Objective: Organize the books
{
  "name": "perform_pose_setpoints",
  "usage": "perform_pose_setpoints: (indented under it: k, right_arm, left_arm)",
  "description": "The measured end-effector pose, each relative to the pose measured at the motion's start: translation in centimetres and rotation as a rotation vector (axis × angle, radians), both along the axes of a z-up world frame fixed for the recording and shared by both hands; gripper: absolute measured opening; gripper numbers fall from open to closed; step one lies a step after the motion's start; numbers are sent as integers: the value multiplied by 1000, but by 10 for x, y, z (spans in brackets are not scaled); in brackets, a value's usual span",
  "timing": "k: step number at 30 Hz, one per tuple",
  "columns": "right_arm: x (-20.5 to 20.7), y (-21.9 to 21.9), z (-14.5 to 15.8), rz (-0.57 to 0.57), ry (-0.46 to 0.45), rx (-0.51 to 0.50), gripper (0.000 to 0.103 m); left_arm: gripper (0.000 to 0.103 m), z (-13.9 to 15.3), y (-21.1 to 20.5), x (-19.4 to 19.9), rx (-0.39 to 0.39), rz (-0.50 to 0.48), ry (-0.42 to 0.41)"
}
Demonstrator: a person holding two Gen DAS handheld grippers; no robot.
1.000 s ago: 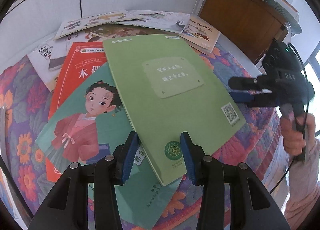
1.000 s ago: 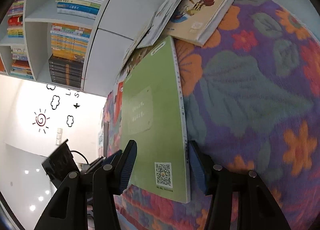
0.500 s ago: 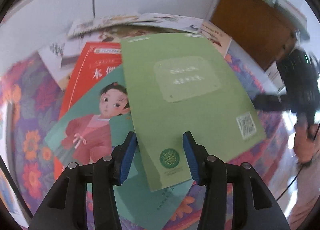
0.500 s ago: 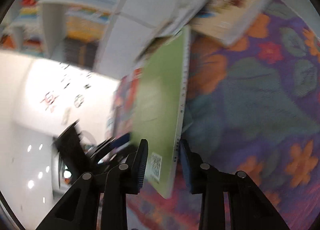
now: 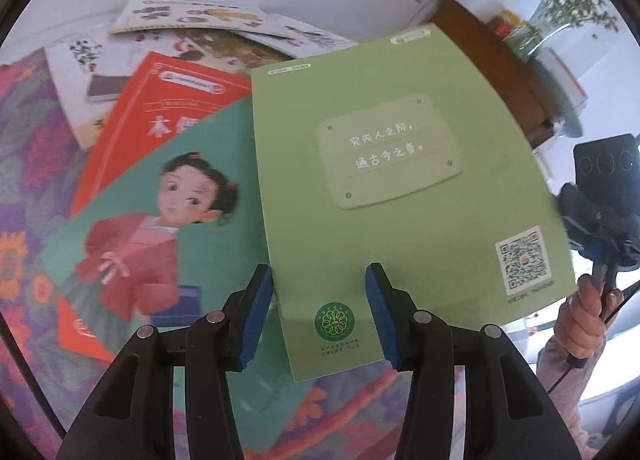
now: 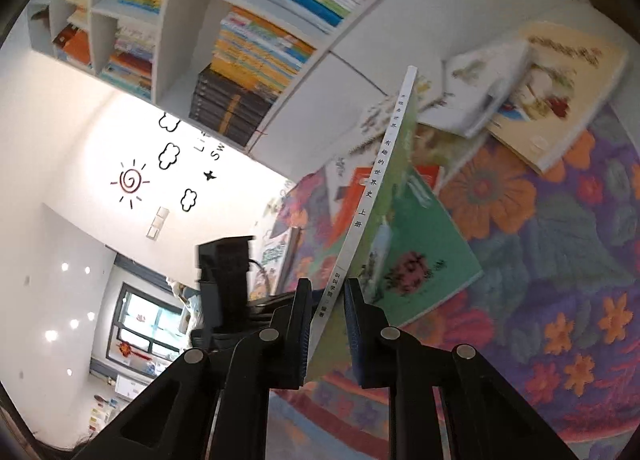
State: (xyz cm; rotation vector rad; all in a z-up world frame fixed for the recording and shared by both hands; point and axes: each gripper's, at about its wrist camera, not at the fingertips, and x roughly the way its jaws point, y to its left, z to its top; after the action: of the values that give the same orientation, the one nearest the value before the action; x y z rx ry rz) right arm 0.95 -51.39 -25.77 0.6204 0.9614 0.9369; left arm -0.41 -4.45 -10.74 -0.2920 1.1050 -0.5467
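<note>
Task status: early. The thin light-green paperback book (image 5: pixel 396 188) is the only one lifted; it fills the centre of the left wrist view. A teal picture book with a girl in red (image 5: pixel 160 244), a red-orange paperback (image 5: pixel 160 116) and several pale picture books (image 5: pixel 188 16) lie scattered on the floral quilted bed cover (image 6: pixel 560 260), unsorted. The white bookshelf (image 6: pixel 168 32) appears upper left in the right wrist view.

Right gripper (image 6: pixel 326 312): fingers narrow, clamping the green book's spine edge; they have just been closing on it. Left gripper (image 5: pixel 320 308): fingers partly open, straddling the lower edge without pressing.

Change: the green book, flat a second ago, now stands tilted off the pile.
</note>
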Motion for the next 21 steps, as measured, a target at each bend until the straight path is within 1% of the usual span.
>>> perform_pose_setpoints:
  k: [4, 6, 7, 8, 10, 11, 13, 14, 16, 17, 19, 21]
  right_arm:
    - [0, 15, 30, 46, -38, -1, 17]
    - [2, 32, 42, 72, -54, -33, 17]
    - [5, 44, 45, 90, -64, -62, 17]
    - [6, 54, 46, 110, -69, -85, 17]
    - [9, 74, 37, 148, -47, -105, 14]
    - [9, 80, 33, 158, -45, -108, 12]
    - [10, 83, 27, 156, -45, -75, 12]
    - [12, 81, 24, 153, -40, -45, 12]
    - [16, 74, 19, 152, -39, 9, 11]
    - [18, 69, 17, 141, -40, 46, 11]
    - [24, 61, 6, 147, -7, 141, 10]
    - [29, 66, -2, 166, 26, 198, 11]
  left_arm:
    - [44, -1, -12, -1, -117, -26, 11]
    - [40, -3, -22, -3, -124, -53, 25]
    - [41, -1, -24, -6, -136, -69, 16]
    - [41, 3, -23, -10, -122, -62, 8]
    - [41, 11, -16, -17, -15, -22, -8]
    - [41, 15, -9, -20, 13, -7, -24]
    - [41, 18, 7, -23, -5, 14, -31]
    - [41, 17, 16, -23, 3, 38, -18]
    - [41, 15, 25, -25, 42, 77, -20]
    - [41, 15, 28, -26, 42, 77, -17]
    - [40, 14, 35, -28, 24, 83, -10]
    - [41, 18, 41, -29, 20, 96, -28]
